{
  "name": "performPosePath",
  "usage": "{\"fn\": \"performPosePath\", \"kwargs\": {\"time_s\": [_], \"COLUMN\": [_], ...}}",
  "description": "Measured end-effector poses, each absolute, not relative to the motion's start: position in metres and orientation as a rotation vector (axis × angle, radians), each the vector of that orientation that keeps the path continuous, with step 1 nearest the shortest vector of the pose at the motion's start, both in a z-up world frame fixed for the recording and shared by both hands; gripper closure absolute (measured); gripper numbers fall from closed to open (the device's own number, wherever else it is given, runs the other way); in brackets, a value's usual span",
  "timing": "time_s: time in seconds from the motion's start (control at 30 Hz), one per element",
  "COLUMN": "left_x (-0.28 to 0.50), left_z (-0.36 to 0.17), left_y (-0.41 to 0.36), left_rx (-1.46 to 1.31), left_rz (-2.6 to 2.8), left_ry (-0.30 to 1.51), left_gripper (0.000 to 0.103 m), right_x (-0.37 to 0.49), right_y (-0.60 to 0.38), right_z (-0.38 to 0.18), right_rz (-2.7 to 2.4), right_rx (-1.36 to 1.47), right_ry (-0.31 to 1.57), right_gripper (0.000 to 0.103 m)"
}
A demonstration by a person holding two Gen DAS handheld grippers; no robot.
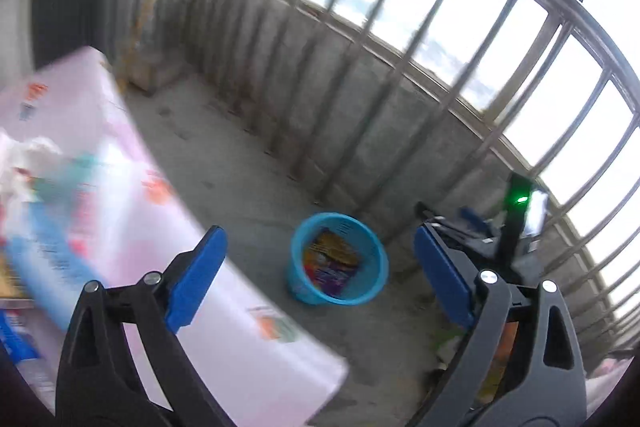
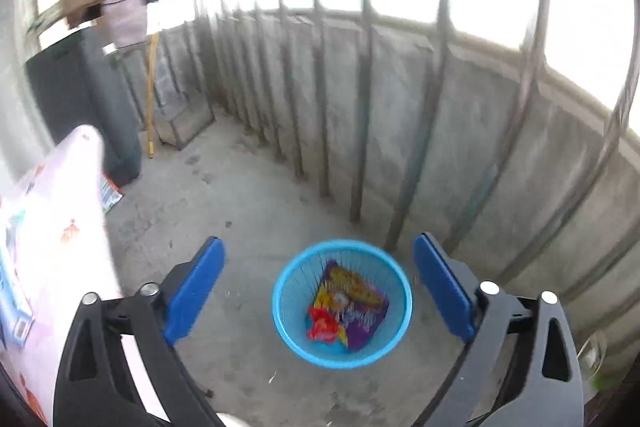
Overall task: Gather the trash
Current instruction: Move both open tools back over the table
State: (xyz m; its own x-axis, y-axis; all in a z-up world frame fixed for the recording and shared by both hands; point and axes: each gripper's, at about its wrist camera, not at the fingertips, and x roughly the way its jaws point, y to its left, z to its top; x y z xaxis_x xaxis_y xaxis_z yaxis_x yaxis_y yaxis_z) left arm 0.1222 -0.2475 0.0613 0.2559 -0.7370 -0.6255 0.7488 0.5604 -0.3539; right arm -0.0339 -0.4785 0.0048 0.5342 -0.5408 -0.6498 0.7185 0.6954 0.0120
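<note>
Open concrete floor (image 2: 248, 195) lies ahead of the right gripper (image 2: 318, 291), whose spread fingers frame the blue basket (image 2: 280, 311) standing just below and ahead, its mouth unobstructed. A pink-covered table (image 2: 76, 227) bounds the tool's left side. Beyond the basket, a concrete wall with metal railing bars (image 2: 360, 115) closes the far and right sides.

Both wrist views look down on the blue basket (image 1: 362, 297) (image 2: 286, 315).
</note>
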Motion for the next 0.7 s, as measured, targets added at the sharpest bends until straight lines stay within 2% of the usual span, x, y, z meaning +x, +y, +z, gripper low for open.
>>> {"fn": "performPosePath", "kwargs": {"time_s": [0.3,0.7], "left_x": [0.129,0.128], "left_z": [0.086,0.08], "left_y": [-0.123,0.02], "left_rx": [-0.071,-0.204], "left_rz": [-0.755,-0.555], "left_ry": [0.754,0.687], "left_gripper": [0.009,0.009], "right_x": [0.019,0.077], "right_y": [-0.373,-0.233], "right_z": [0.062,0.067], "right_rz": [-0.563,-0.183], "right_rx": [0.144,0.026], "right_ry": [0.582,0.605], "right_gripper": [0.006,0.006]}}
